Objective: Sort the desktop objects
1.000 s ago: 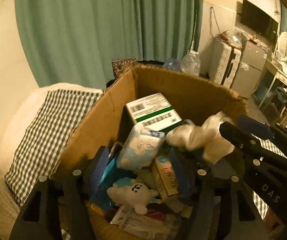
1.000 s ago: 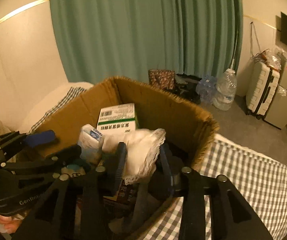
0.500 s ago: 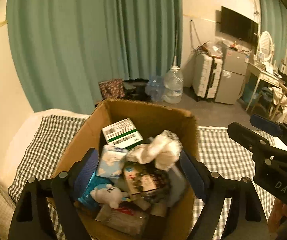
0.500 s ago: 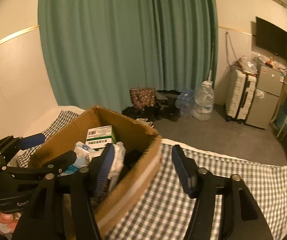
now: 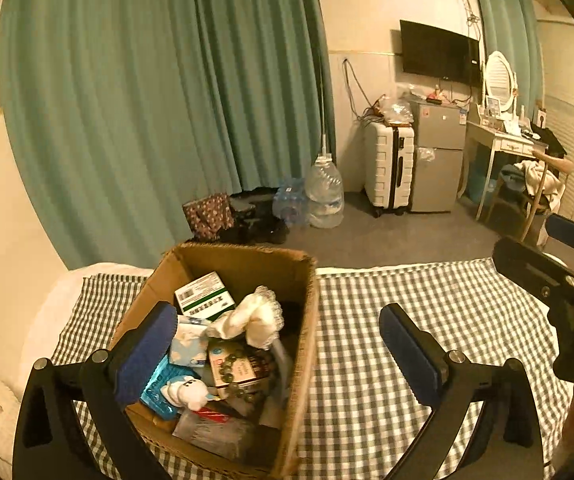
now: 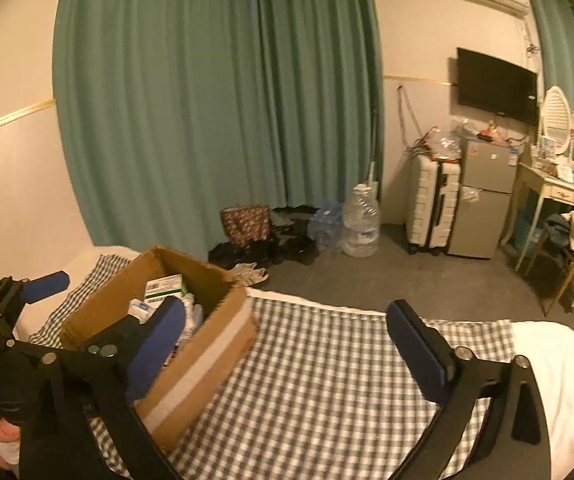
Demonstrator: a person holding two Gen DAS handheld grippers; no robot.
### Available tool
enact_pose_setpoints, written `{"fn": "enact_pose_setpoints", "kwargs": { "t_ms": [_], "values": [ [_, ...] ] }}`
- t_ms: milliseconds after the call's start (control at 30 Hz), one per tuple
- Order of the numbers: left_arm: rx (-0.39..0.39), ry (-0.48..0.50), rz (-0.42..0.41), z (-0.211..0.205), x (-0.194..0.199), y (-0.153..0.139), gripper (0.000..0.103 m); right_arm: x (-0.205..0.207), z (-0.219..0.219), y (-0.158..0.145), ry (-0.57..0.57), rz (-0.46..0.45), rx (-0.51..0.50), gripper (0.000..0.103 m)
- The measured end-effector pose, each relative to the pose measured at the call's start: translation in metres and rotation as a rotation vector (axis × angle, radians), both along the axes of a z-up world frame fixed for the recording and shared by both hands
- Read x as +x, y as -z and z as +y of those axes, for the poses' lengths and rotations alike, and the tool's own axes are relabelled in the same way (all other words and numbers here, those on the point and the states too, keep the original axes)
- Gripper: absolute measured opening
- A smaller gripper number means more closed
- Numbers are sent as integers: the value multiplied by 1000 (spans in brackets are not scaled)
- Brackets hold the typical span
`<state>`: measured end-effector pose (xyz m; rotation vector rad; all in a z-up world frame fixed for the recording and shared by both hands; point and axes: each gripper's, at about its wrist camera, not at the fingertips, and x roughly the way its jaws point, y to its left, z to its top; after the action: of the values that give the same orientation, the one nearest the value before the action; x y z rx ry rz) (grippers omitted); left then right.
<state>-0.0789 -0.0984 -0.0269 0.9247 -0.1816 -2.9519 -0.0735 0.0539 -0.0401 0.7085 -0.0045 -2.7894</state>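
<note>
Both tongs [image 5: 275, 344] [image 6: 287, 336] have risen off the cardboard box [image 5: 307, 320], jaws opening, empty.

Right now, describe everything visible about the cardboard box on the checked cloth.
The cardboard box is brown corrugated card, open-topped, with a rough, frayed rim and a pale strip of tape along one outer side. It stands upright on the checked cloth, near its edge. It is crammed: a green and white carton at the back, a crumpled white cloth on top, a small white plush toy and packets below. Neither gripper touches it.
</note>
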Motion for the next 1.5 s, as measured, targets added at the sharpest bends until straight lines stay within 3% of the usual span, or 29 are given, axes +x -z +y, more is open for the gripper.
{"fn": "enact_pose_setpoints", "kwargs": {
  "t_ms": [433, 833, 1500],
  "values": [
    [38, 3, 74, 45, 24, -14, 103, 33, 65, -10, 61, 22, 17, 103],
    [47, -8, 84, 88, 30, -7, 103, 48, 126, 6, 112, 3, -3, 103],
    [43, 19, 54, 105, 38, -1, 103, 50, 142, 18, 146, -10, 5, 103]
  ]
}}
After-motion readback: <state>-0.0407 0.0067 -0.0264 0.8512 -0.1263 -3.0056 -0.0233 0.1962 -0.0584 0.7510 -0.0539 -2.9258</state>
